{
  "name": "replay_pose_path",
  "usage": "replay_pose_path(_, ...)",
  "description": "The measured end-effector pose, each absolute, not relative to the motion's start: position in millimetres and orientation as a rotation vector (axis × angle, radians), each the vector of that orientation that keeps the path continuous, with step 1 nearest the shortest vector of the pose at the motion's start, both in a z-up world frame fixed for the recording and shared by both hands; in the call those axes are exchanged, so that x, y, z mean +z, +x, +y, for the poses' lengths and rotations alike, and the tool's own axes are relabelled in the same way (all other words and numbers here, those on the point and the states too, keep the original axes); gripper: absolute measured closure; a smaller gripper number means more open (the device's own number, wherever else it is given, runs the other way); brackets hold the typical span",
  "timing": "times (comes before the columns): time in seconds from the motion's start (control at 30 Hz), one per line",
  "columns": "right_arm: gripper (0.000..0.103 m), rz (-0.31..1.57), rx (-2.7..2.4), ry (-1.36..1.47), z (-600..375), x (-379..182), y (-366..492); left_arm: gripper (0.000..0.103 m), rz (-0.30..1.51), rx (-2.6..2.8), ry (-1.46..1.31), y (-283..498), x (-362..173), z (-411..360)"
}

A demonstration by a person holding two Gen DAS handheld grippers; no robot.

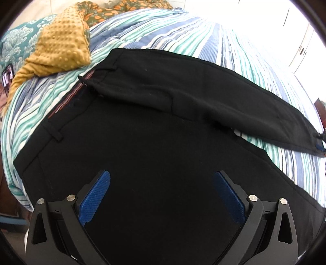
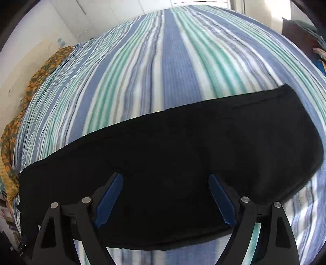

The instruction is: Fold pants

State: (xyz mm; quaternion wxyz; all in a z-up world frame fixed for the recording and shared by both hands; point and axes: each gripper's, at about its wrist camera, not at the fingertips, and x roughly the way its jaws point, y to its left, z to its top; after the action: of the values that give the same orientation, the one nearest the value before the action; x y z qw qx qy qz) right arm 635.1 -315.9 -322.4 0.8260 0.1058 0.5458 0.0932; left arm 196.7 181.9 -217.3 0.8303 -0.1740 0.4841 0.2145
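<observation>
A bed is filling both views, wearing a bedspread (image 2: 175, 67) striped in blue, teal and white, with a mustard dotted blanket (image 1: 61, 40) lying beside a teal damask pillow (image 1: 18, 42) and an orange-leaf patterned fabric (image 1: 114, 10) bunching along its edge. White closet doors (image 1: 301, 44) are glowing in strong daylight, while a pale wall (image 2: 30, 55) is running along the bed's far side.

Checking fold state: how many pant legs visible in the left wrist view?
2. Far leg runs across the striped bedspread toward the right; near leg lies under the open left tool. Its lower end is out of frame.
</observation>
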Motion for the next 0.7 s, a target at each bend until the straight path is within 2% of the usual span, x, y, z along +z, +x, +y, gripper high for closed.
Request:
replay_pose_path(0.3, 0.017, 1.186, -0.037, 0.217, -433.4, -325.9, 618.0, 0.001, 1.039, 0.433, -0.362, 205.9, -218.5, 168.8)
replay_pose_path(0.47, 0.017, 1.112, -0.114, 0.274, -468.5, -315.4, 595.0, 0.001, 1.034, 0.419, -0.363, 209.0, -215.2, 164.5)
replay_pose_path(0.7, 0.017, 1.002, -0.122, 0.271, -502.5, -263.0, 627.3, 0.001, 1.048, 0.417, -0.303, 208.3, -214.1, 157.6)
